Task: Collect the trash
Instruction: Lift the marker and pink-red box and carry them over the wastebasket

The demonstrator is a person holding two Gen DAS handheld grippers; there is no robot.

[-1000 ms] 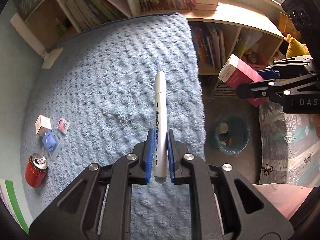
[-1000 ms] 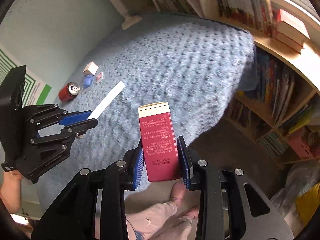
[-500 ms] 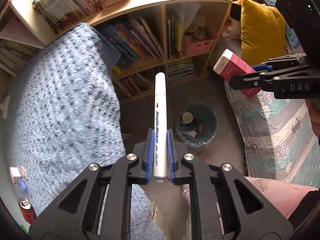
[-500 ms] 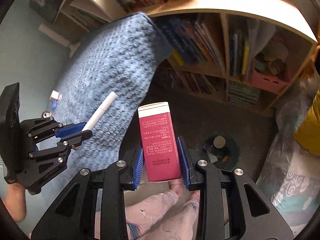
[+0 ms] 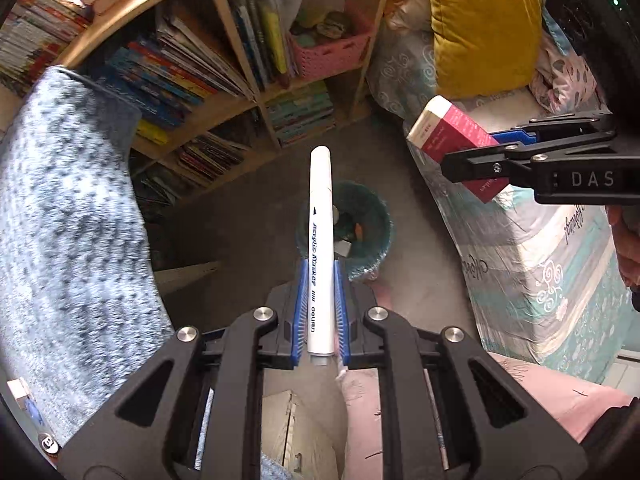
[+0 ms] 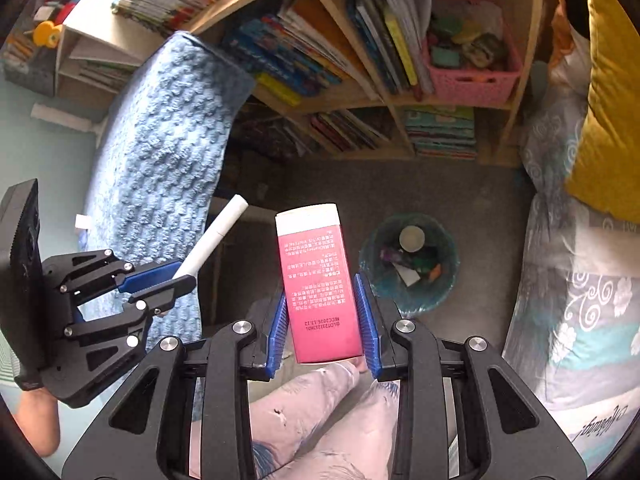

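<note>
Two grippers, left (image 5: 320, 312) clamping a marker (image 5: 320, 240), right (image 6: 323, 316) clamping a box (image 6: 320, 276), have swung from the blanket (image 5: 60, 220) to above the bin (image 6: 408, 264), ready to drop.

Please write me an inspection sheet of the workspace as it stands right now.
Surface: grey floor, partly covered by a blue rug.
Job's things: white marker; red box; teal bin on the floor, already holding scraps.
Clutter: can and small box on the rug.
Grippers: left tongs shut on the marker; right tongs shut on the box.
Cables: nothing seen.
Surroundings: bookshelf, pink basket, yellow cushion, bed.
</note>
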